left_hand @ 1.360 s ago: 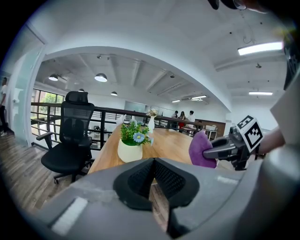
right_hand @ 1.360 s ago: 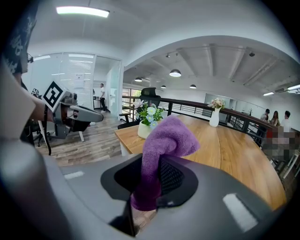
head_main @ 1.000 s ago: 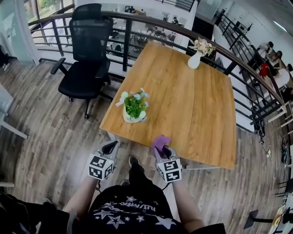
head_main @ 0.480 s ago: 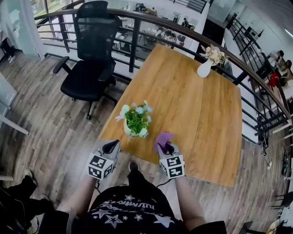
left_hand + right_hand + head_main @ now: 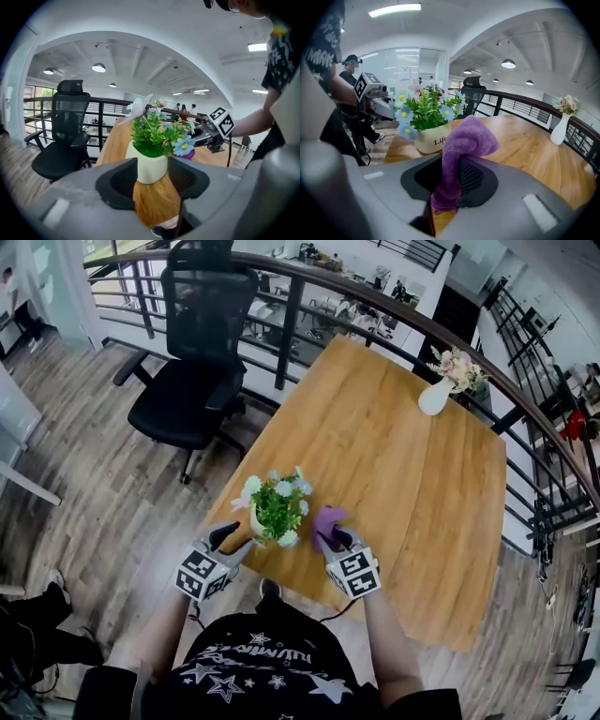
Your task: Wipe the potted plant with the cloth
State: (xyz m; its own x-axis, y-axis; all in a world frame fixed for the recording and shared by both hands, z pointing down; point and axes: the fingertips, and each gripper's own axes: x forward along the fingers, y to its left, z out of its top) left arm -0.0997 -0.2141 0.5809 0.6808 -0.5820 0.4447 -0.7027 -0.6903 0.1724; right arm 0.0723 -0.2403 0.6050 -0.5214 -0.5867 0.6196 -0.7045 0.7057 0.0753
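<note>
Head view: office chair [image 5: 192, 381] well behind-left of potted plant [image 5: 274, 510], not in way. My left gripper [image 5: 230, 540] has moved in since a second ago, jaws apart, flanking pot, not gripping. Plant sits near table [image 5: 412, 474] edge. My right gripper [image 5: 333, 540], clenched on purple cloth [image 5: 327, 520], now just right of plant; wiping can begin. White vase [image 5: 435, 397] well behind-right.

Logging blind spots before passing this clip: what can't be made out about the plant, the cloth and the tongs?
Print on the potted plant: right gripper view, the purple cloth covers its end.
Left tongs touching the pot: head view, leaves cover the contact; left gripper view shows jaws apart, contact unclear.
Cloth's lower end: right gripper view, sunk between the right tongs.
</note>
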